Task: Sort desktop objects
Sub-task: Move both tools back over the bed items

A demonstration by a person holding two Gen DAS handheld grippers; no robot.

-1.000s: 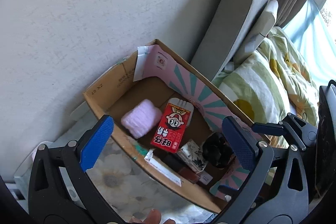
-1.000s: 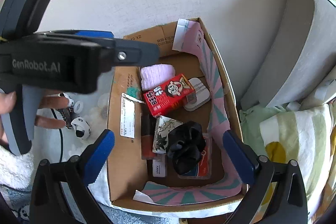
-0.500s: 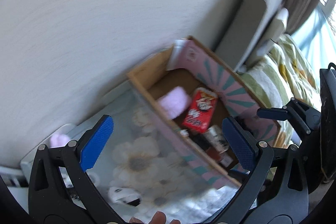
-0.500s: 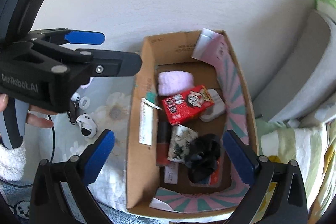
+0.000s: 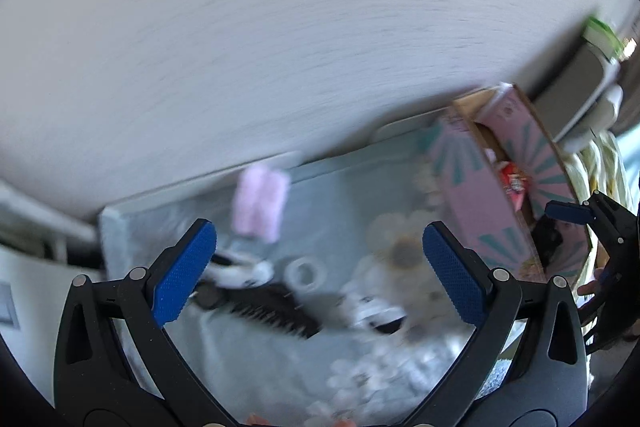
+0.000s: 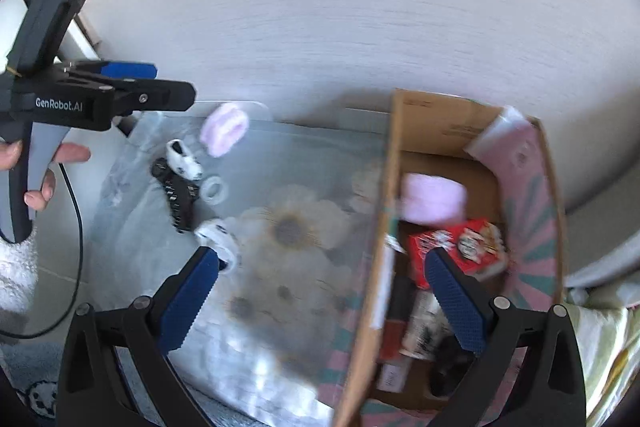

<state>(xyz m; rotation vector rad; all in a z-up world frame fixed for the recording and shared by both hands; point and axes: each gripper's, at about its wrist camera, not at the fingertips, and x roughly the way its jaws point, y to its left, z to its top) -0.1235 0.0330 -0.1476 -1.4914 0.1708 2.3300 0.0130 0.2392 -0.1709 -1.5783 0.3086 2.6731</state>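
Note:
My left gripper (image 5: pixel 320 269) is open and empty above a floral tablecloth (image 5: pixel 352 211). On the cloth lie a pink fluffy item (image 5: pixel 262 203), a black comb (image 5: pixel 272 311), a white ring (image 5: pixel 306 271) and two small white-and-black pieces (image 5: pixel 376 311). My right gripper (image 6: pixel 320 291) is also open and empty, hovering over the left wall of the cardboard box (image 6: pixel 394 167). Inside the box are a pink fluffy item (image 6: pixel 434 203), a red carton (image 6: pixel 456 251) and a black object (image 6: pixel 448 371). The left gripper (image 6: pixel 160 83) hangs at the upper left in the right wrist view, above the comb (image 6: pixel 178 195). Both views are blurred.
A white wall backs the table. A grey cushion with a green tissue box (image 5: pixel 600 35) stands past the box, and striped bedding (image 6: pixel 600 347) lies to the right. A black cable (image 6: pixel 76 227) hangs by the person's hand (image 6: pixel 40 183).
Both views have swung left, away from the box interior toward the loose items on the cloth. The box now sits at the right. Both grippers stay open and empty.

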